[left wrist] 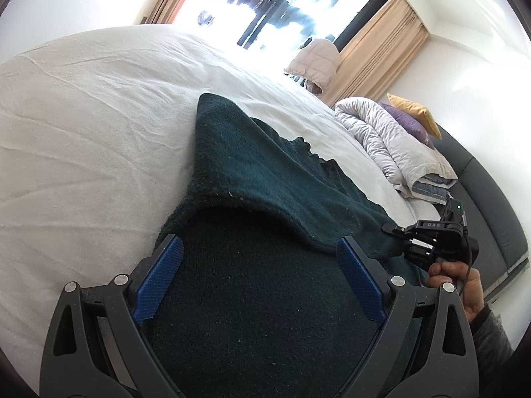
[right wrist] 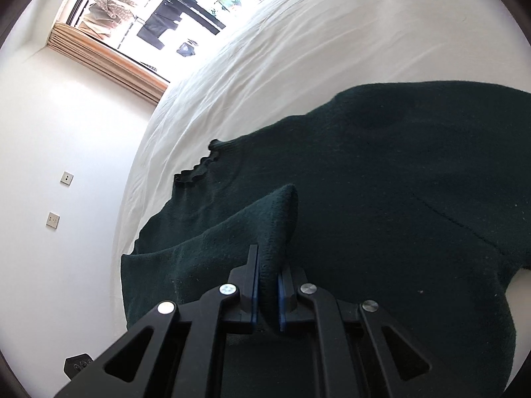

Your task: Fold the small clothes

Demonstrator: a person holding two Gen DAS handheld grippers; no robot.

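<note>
Dark green sweater (left wrist: 252,179) spread on white bed (left wrist: 83,126), one part already folded over. Right gripper (right wrist: 267,285) clamped on lifted knit edge; left gripper (left wrist: 259,278) spread wide, empty. Folding early; most remaining.

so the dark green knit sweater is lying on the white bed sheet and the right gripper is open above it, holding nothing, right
Not quite. The dark green knit sweater does lie on the white bed sheet, but the right gripper is shut on a raised fold of it, not open and empty. The right wrist view shows the cloth pinched between its pads.
</note>
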